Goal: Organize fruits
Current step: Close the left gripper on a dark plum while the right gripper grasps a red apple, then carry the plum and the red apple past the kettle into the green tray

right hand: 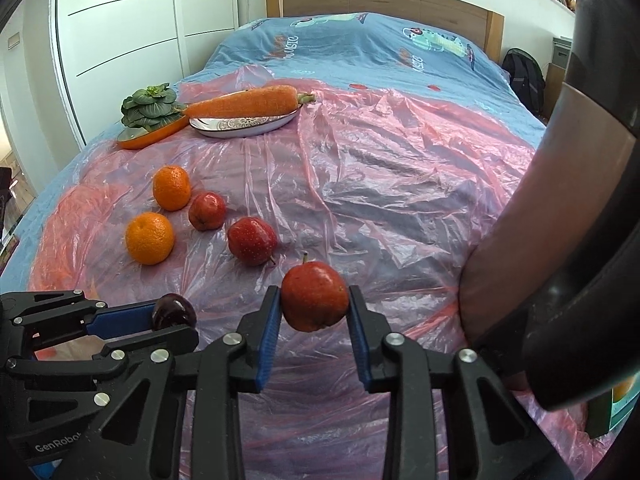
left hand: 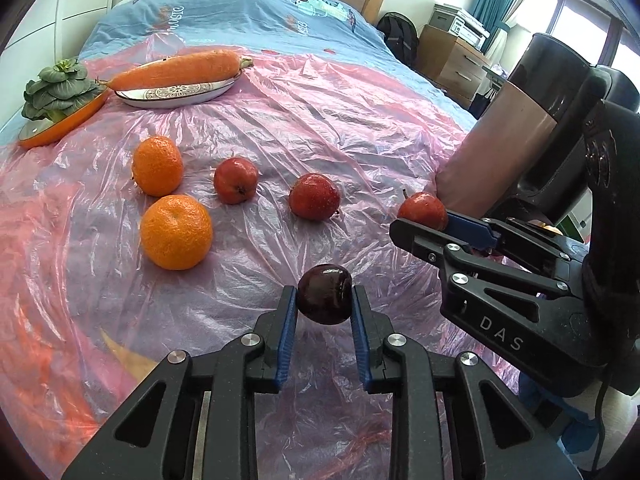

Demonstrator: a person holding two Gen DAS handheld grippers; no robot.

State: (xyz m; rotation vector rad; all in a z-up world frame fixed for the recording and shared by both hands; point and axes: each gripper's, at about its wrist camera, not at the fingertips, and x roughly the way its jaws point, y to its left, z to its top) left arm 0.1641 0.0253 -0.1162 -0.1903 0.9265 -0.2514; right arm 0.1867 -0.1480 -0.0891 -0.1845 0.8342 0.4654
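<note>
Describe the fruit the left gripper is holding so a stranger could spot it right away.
On the bed's pink plastic sheet, nearest the camera, the left gripper pinches a small round fruit. It is dark purple, almost black, unlike the red apples and oranges beyond.

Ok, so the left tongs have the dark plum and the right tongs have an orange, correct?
Not quite. The left tongs do grip the dark plum, but the right tongs hold a red apple, as the right wrist view shows. Both oranges lie loose on the plastic sheet.
</note>
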